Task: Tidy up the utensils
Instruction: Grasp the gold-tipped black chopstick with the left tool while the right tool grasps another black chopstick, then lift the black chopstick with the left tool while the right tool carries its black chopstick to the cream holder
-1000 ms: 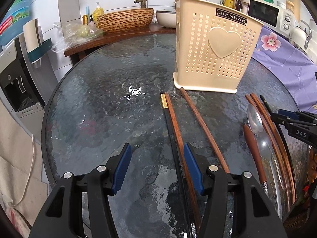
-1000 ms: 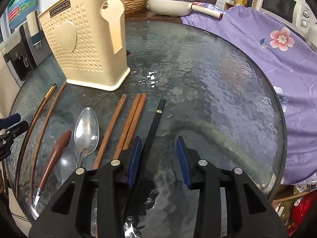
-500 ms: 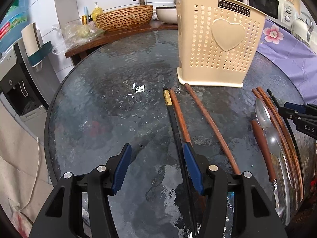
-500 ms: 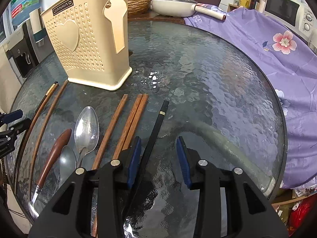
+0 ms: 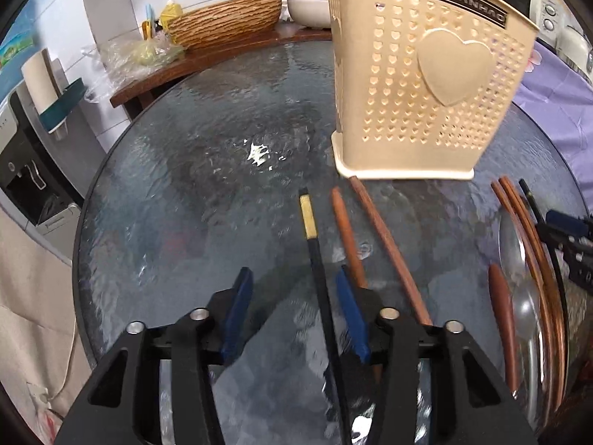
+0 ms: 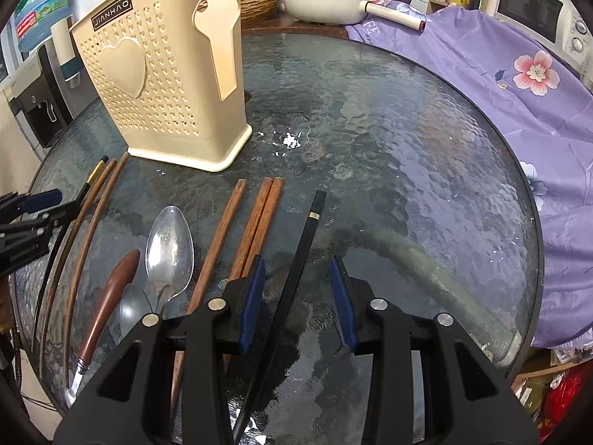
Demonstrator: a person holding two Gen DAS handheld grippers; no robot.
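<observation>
a kitchen corner with white tile, and in front a round table (image 5: 155,200) of dark rippled glass. a purple flowered cloth (image 6: 519,85) lies over the far right edge in the right wrist view, with a microwave (image 6: 533,9) behind it. behind the table a wooden counter carries a woven basket (image 5: 226,18) and a white pan (image 6: 326,5).

the cream holder (image 5: 418,85), perforated with small hearts and one big raised heart, stands upright on the glass. utensils lie flat in a row in front of it, pointing roughly toward it.

the left gripper (image 5: 294,293) hangs low over the glass with its blue pads spread wide. a black chopstick (image 5: 315,252) with a gold tip runs up between the pads, closer to the right one; whether it touches the pad is hard to tell. a brown chopstick (image 5: 346,233) lies just beside it, passing under the right finger, and another one (image 5: 385,244) lies further right with its tip at the holder's base.

the right gripper (image 6: 296,289) is also open, pads apart, with a second black chopstick (image 6: 304,244) lying between them, touching neither. left of it lie a pair of brown sticks (image 6: 259,218), a single one (image 6: 222,237), a steel spoon (image 6: 170,248) and a wood-handled utensil (image 6: 111,289).
</observation>
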